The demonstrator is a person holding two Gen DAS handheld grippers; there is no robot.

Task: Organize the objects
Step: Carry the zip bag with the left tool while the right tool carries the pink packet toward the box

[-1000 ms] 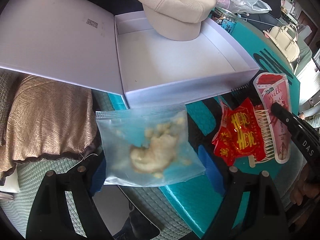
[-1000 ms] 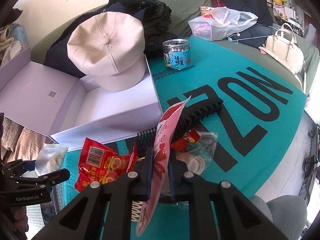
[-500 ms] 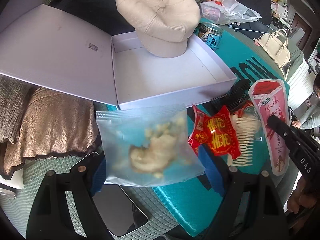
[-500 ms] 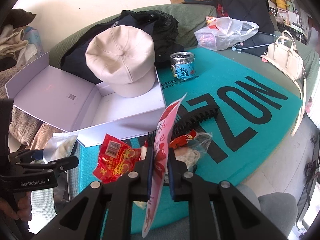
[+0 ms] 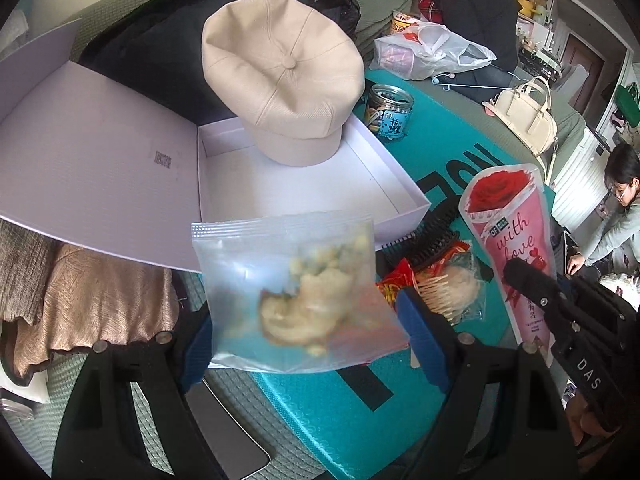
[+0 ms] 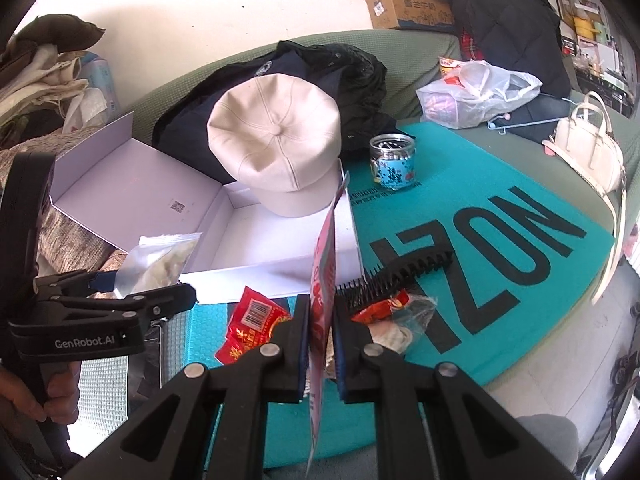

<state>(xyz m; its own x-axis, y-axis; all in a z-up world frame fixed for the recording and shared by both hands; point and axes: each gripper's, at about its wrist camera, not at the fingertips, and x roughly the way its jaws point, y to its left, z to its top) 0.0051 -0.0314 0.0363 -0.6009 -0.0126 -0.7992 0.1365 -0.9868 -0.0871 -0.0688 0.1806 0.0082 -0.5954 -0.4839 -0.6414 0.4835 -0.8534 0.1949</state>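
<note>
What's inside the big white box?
Only the cream cap sits in the white box, at its back edge. The rest of the floor looks bare, though the clear bag hides the near edge, and anything under the cap is covered.

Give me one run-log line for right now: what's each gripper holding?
left gripper: shut on clear zip bag | right gripper: shut on pink rose pouch | white box: open, beige cap at back
</note>
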